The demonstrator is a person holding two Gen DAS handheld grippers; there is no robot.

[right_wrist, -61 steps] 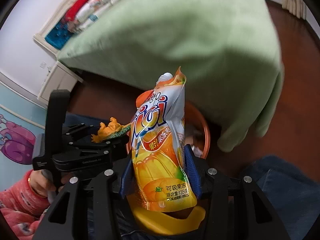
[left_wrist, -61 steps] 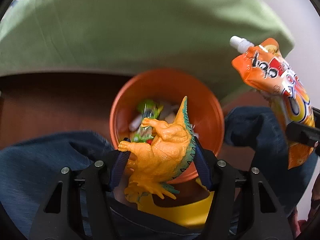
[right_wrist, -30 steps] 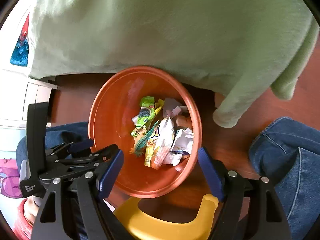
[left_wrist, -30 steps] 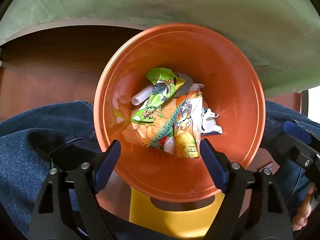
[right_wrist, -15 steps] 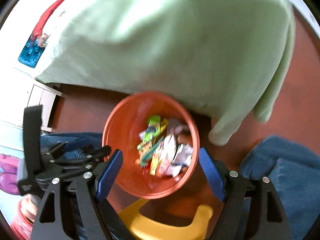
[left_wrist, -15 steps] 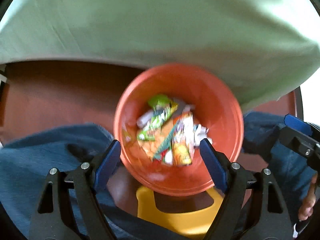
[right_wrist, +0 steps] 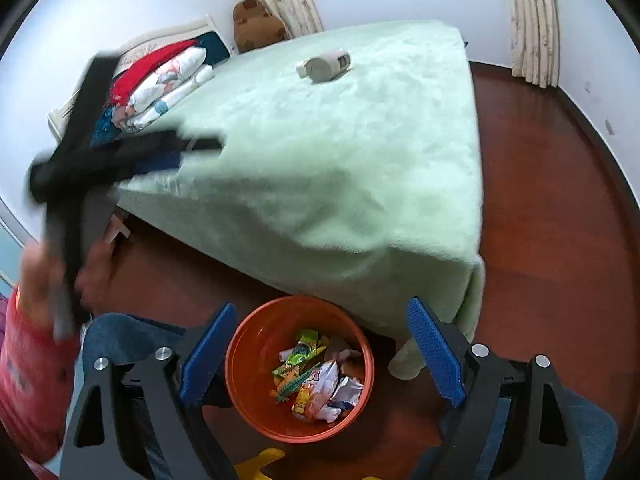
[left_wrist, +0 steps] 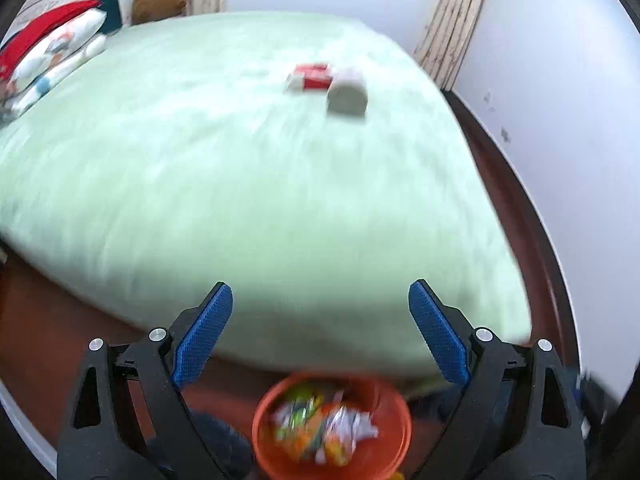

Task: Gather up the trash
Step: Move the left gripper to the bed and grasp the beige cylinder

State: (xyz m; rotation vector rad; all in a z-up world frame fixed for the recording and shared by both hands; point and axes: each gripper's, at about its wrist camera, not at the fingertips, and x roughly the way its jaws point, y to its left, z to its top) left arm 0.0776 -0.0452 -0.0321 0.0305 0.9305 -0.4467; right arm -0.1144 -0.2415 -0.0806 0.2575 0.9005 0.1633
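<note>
Both grippers are spread wide and hold nothing: the left gripper point(left_wrist: 320, 320) and the right gripper point(right_wrist: 320, 340) hang above the orange bucket point(right_wrist: 240, 364), which sits on the dark wooden floor point(right_wrist: 560, 240) at the foot of the bed. Wrappers point(right_wrist: 316, 384) already lie in it. On the pale green blanket point(right_wrist: 360, 140), toward twelve o'clock, rest a red-and-white carton point(left_wrist: 310, 77) and a greyish roll-like thing point(right_wrist: 329, 65), probably light and crushable; the blur hides details. Pinch each across its narrow sides. The plush blanket will give underneath.
</note>
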